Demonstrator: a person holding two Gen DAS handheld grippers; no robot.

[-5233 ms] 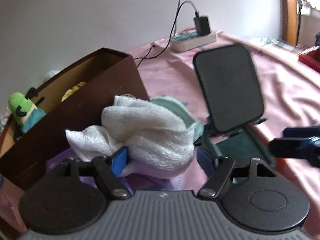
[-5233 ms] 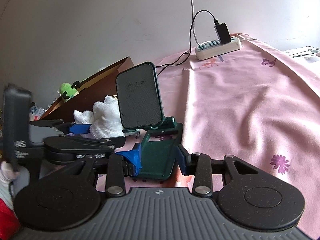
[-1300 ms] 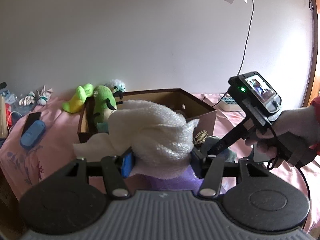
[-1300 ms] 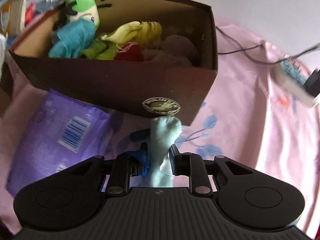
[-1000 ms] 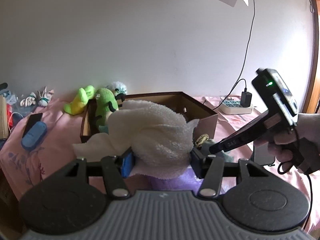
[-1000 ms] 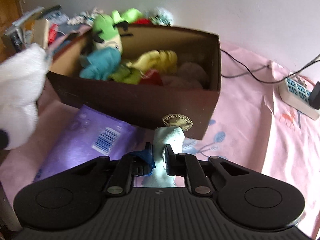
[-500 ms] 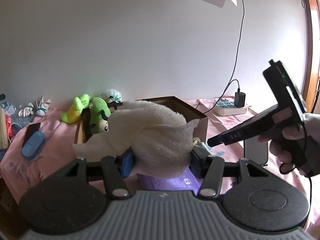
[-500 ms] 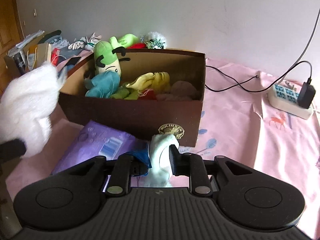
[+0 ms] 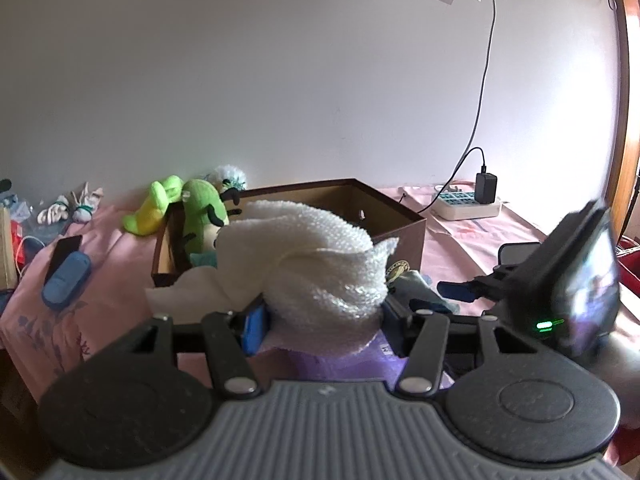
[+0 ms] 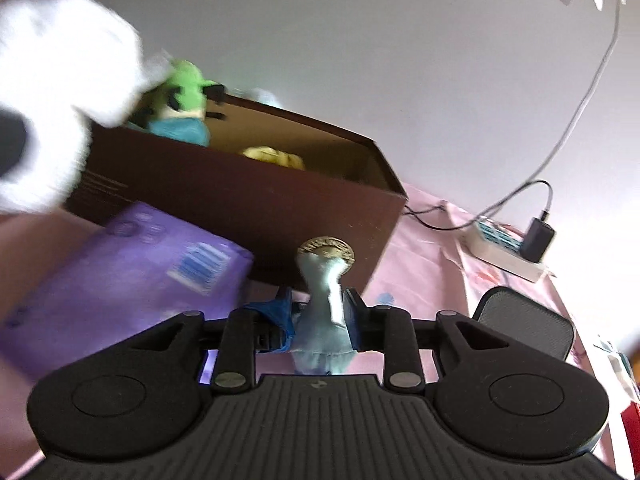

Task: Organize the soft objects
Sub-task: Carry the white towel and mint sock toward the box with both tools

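Two soft things are held in front of the brown box.

A fluffy white towel (image 9: 316,264) is squeezed between the wide-apart jaws of the left gripper (image 9: 320,316), up in the air in front of the brown box (image 9: 400,220), which is full of soft toys. A pale blue sock (image 10: 322,312) sits between the jaws of the right gripper (image 10: 318,316), which are opening; it hangs just in front of the box, next to a purple pack (image 10: 120,272) on the pink cloth (image 10: 424,272).
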